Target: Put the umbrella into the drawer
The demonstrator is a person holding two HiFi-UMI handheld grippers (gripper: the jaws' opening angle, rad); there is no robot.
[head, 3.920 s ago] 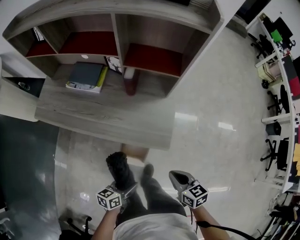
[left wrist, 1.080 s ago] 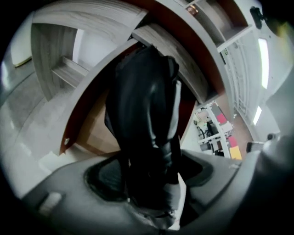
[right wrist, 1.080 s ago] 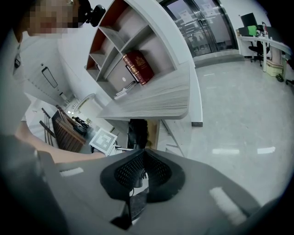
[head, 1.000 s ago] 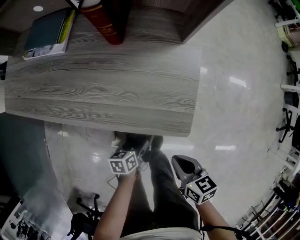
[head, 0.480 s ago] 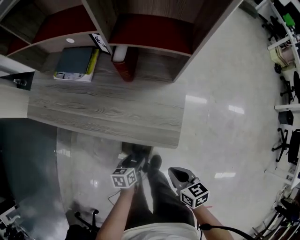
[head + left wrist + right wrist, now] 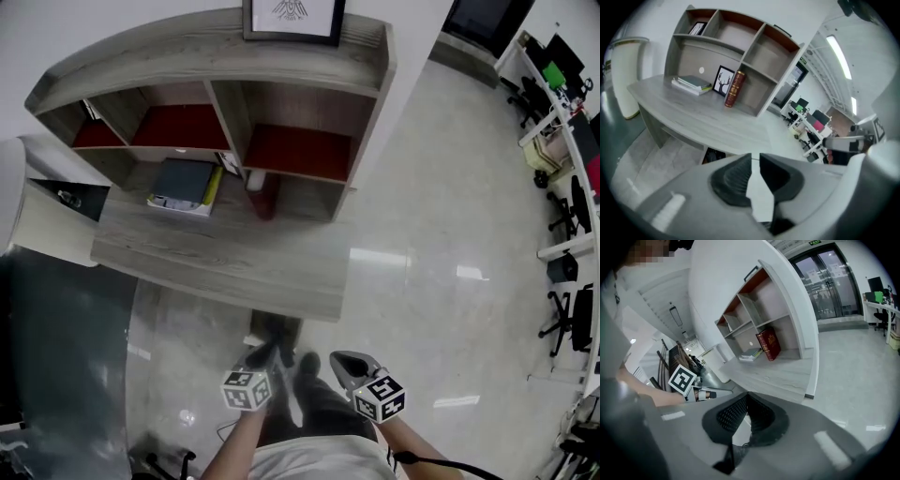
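No umbrella is in either gripper. A dark shape (image 6: 278, 328) sits low under the desk's front edge; it also shows in the left gripper view (image 6: 712, 155). I cannot tell whether it is the umbrella or the drawer. My left gripper (image 6: 269, 352) hangs in front of it, pointing at the desk (image 6: 216, 253). Its jaws (image 6: 755, 157) have just been closing; a narrow slit remains and nothing is between them. My right gripper (image 6: 339, 358) is beside it, shut and empty, its tips touching (image 6: 746, 397). The right gripper view shows the left gripper (image 6: 717, 391) at its left.
A shelf unit stands on the desk, with a red book (image 6: 264, 197), a stack of books (image 6: 183, 183) and a small deer picture (image 6: 723, 79). A framed picture (image 6: 292, 14) tops the shelf. A white cabinet (image 6: 37, 234) stands at the left. Office chairs (image 6: 562, 309) line the right.
The black umbrella held by the left gripper earlier is gone from it. Both grippers have lifted back from under the desk edge, and the left jaws have narrowed. The head view now takes in the whole shelf.
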